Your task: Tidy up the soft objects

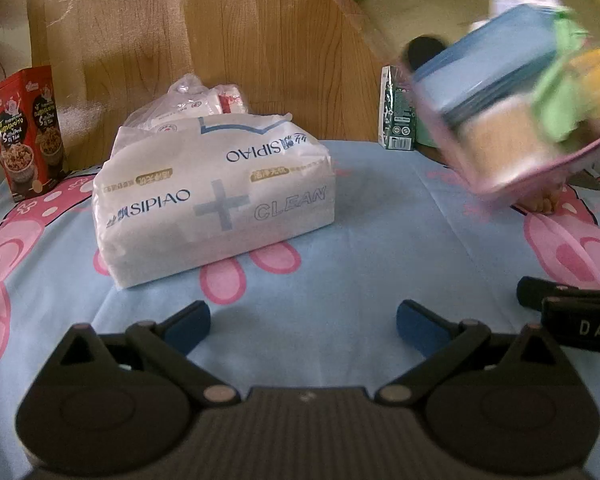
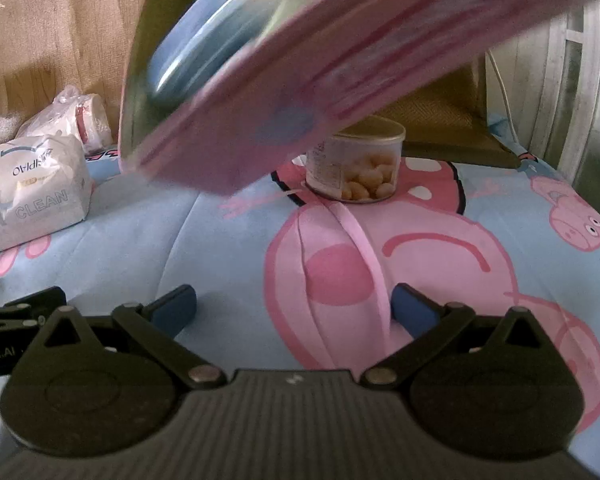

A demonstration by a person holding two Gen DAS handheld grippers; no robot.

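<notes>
A blurred stack of flat soft items (image 2: 284, 92), pink underneath with blue, green and yellow layers, hangs tilted in the air above the cartoon-print bedsheet (image 2: 140, 248), with a pink strap trailing down between the right gripper's (image 2: 292, 304) blue fingers. Both that gripper and the left gripper (image 1: 304, 326) stand spread wide, holding nothing. The SIPIAO tissue pack (image 1: 216, 204) lies on the sheet ahead of the left gripper, a bagged roll (image 1: 204, 100) just behind it. The stack probably needs to settle before either closes; the can of nuts (image 2: 356, 164) sits close beneath.
</notes>
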